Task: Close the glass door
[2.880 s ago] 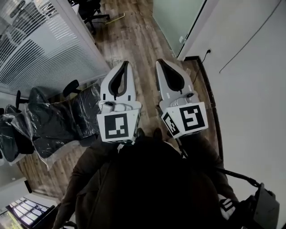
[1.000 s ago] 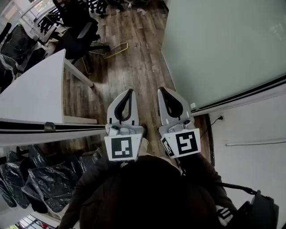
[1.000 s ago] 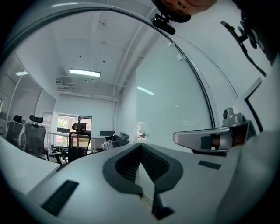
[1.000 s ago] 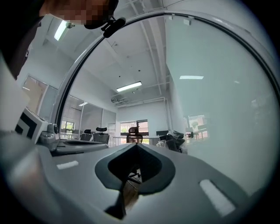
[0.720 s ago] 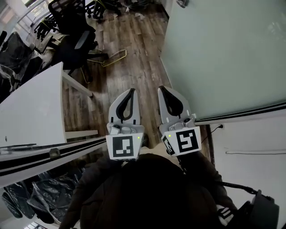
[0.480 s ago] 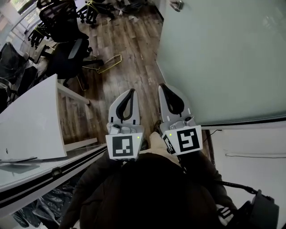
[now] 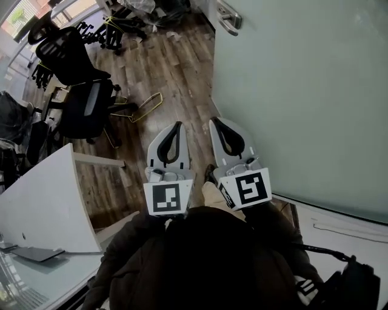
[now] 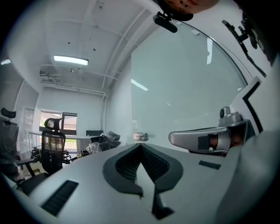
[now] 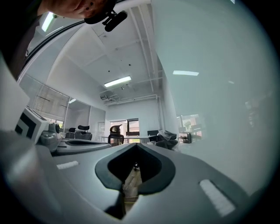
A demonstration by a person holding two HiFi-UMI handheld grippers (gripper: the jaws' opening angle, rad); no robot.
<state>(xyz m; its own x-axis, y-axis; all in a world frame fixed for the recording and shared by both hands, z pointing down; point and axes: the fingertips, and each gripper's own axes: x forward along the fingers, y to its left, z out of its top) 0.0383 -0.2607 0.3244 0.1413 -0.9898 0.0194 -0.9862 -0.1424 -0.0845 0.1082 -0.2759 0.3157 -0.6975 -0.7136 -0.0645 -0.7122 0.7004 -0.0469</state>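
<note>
The frosted glass door [image 7: 303, 97] stands upright along my right side, with its metal handle [image 7: 227, 18] far ahead at the top of the head view. My left gripper [image 7: 176, 125] and right gripper [image 7: 214, 120] are held side by side over the wood floor, both shut with nothing in them and well short of the handle. In the left gripper view the jaws [image 8: 140, 145] point toward the handle [image 8: 140, 136], with the door [image 8: 183, 87] on the right. In the right gripper view the door [image 9: 218, 109] fills the right side, and the handle [image 9: 185, 137] shows small beyond the shut gripper [image 9: 134, 145].
Black office chairs [image 7: 82, 103] stand to the front left, with more chairs and clutter [image 7: 121, 24] at the back. A yellow wire frame [image 7: 144, 104] lies on the wood floor [image 7: 182, 79]. A white desk [image 7: 42, 206] is close on my left.
The view has moved forward past the glass partition on the left and along the door. The door handle has come into view ahead. Both grippers stay shut, side by side.
</note>
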